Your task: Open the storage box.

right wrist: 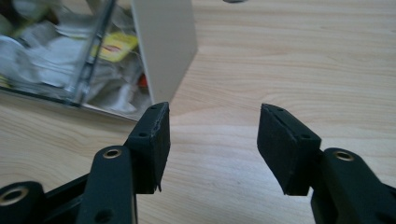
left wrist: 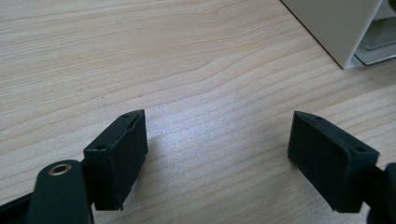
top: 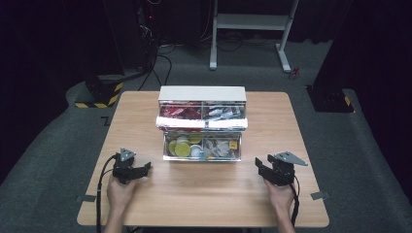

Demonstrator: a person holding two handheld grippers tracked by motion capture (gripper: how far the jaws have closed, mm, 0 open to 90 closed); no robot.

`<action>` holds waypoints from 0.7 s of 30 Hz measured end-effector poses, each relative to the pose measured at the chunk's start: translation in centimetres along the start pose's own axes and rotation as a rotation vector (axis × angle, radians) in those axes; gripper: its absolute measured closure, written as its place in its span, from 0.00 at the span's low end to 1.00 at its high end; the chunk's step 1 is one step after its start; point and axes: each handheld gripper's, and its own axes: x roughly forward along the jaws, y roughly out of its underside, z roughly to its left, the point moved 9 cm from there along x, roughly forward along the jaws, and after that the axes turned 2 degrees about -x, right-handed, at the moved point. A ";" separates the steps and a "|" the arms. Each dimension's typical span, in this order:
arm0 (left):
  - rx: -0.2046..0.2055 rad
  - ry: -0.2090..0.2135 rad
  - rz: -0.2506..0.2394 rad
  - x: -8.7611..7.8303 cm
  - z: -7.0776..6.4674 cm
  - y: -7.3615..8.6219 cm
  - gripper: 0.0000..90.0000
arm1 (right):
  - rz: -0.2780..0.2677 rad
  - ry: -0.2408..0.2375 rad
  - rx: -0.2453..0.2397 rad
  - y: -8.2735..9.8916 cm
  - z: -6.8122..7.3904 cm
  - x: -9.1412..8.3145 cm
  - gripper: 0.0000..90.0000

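A: Where does the drawer box [top: 202, 93] sit relative to the two hands?

B: It stands mid-desk [top: 145, 199], ahead of both, between them. Its lower drawer [top: 202, 157] is pulled out toward the person, its long side running left to right across the desk. The upper drawer [top: 201, 123] is out a little too, less far.

A: Which hand is nearer the open drawer?

B: Hard to separate them. The left hand-held gripper [top: 147, 167] rests just off the drawer's left front corner; the right hand-held gripper [top: 257, 164] is off the right front corner. In the high view the gaps look about equal, perhaps slightly shorter on the left.

A: And the jaws?

B: The left hand-held gripper [left wrist: 217, 144] stands wide open over bare wood, nothing between the pads. The right hand-held gripper [right wrist: 212, 140] is partly open, also empty, with the box's right wall and the clear drawer front up and to the left in its own view.

A: So the coming move?

B: My guess is that either hand must travel inward and forward. From the right, the drawer's right compartment [top: 222, 146] with its pale packets lies closest; from the left, the compartment of round yellow-green lids [top: 183, 145].
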 end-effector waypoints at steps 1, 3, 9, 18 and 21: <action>0.000 0.000 0.000 0.0 0.0 0.0 0.22 | -0.002 -0.008 0.000 -0.1 0.1 -0.1 0.51; 0.000 0.000 -0.001 0.0 0.0 0.0 0.22 | -0.008 -0.018 -0.006 -0.3 0.2 -0.2 0.52; 0.000 0.000 -0.001 0.0 0.0 0.0 0.22 | -0.025 -0.064 -0.032 -2.0 1.4 -0.9 0.60; 0.001 0.001 0.000 0.0 0.0 0.0 0.23 | -0.042 -0.108 -0.105 -3.7 3.5 -1.5 0.65; -0.003 -0.001 -0.003 0.0 0.0 0.0 0.23 | -0.045 -0.122 -0.121 -4.3 4.2 -1.6 0.66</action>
